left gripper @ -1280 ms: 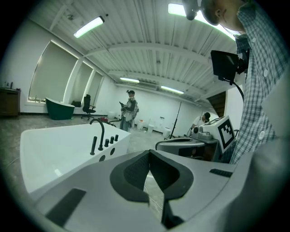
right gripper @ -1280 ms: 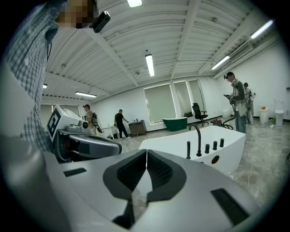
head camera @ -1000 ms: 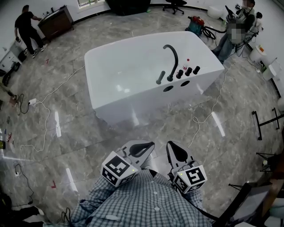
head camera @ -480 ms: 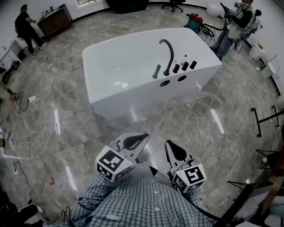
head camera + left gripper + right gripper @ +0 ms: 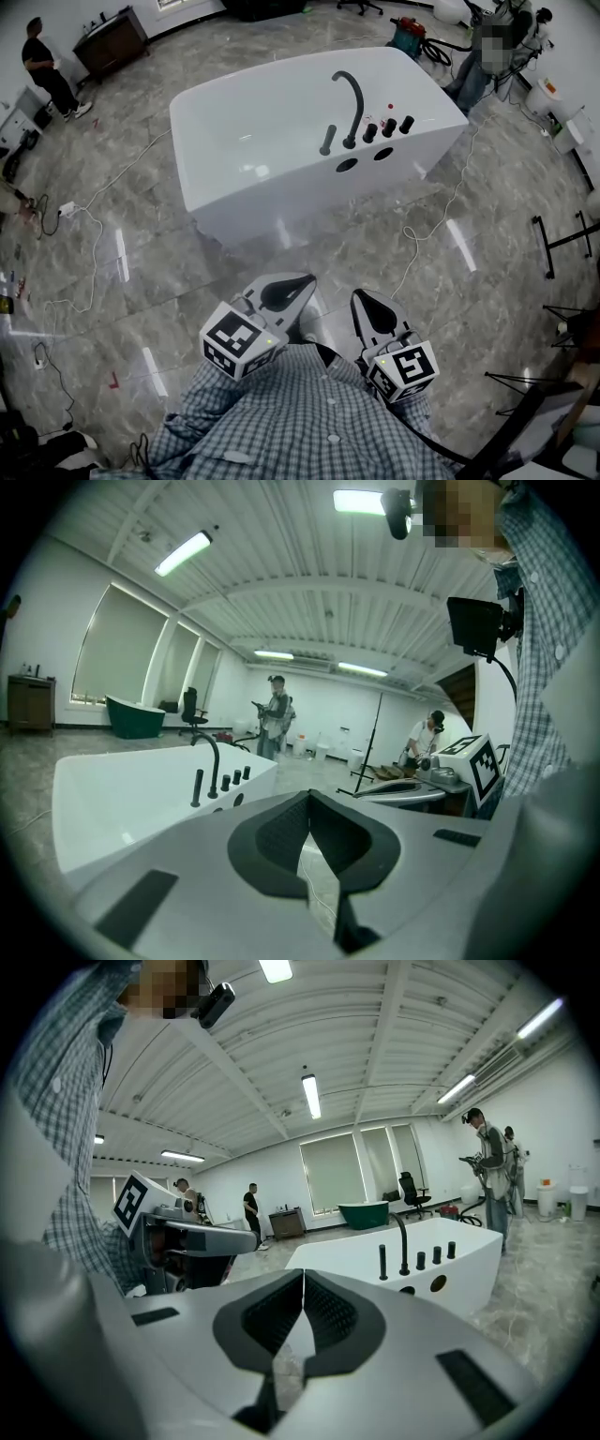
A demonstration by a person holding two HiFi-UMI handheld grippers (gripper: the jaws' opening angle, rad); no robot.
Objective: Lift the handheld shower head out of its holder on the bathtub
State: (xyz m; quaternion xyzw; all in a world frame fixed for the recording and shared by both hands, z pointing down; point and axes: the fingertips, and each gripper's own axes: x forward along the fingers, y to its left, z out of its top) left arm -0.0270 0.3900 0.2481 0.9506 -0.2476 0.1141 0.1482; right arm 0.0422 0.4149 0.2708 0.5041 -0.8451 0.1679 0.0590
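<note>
The white bathtub (image 5: pixel 281 178) stands on the marble floor, well ahead of me. On its near rim the black handheld shower head (image 5: pixel 327 141) stands upright in its holder, left of the arched black faucet (image 5: pixel 352 94) and three black knobs (image 5: pixel 388 128). My left gripper (image 5: pixel 298 284) and right gripper (image 5: pixel 364 305) hang side by side close to the person's checked shirt, far short of the tub. Both are shut and hold nothing. The left gripper view shows its gripper (image 5: pixel 307 796) and the shower head (image 5: pixel 197 787). The right gripper view shows its gripper (image 5: pixel 302 1274) and the shower head (image 5: pixel 382 1262).
White cables (image 5: pixel 94 225) trail over the floor left of the tub, and another cable (image 5: pixel 441 225) runs along its right side. A black stand (image 5: pixel 562 248) is at the right. A red vacuum (image 5: pixel 411 33) sits behind the tub, with people at the far left and far right.
The tub has drifted slightly up and left in the head view. Both grippers stay shut, side by side near the person's body.
</note>
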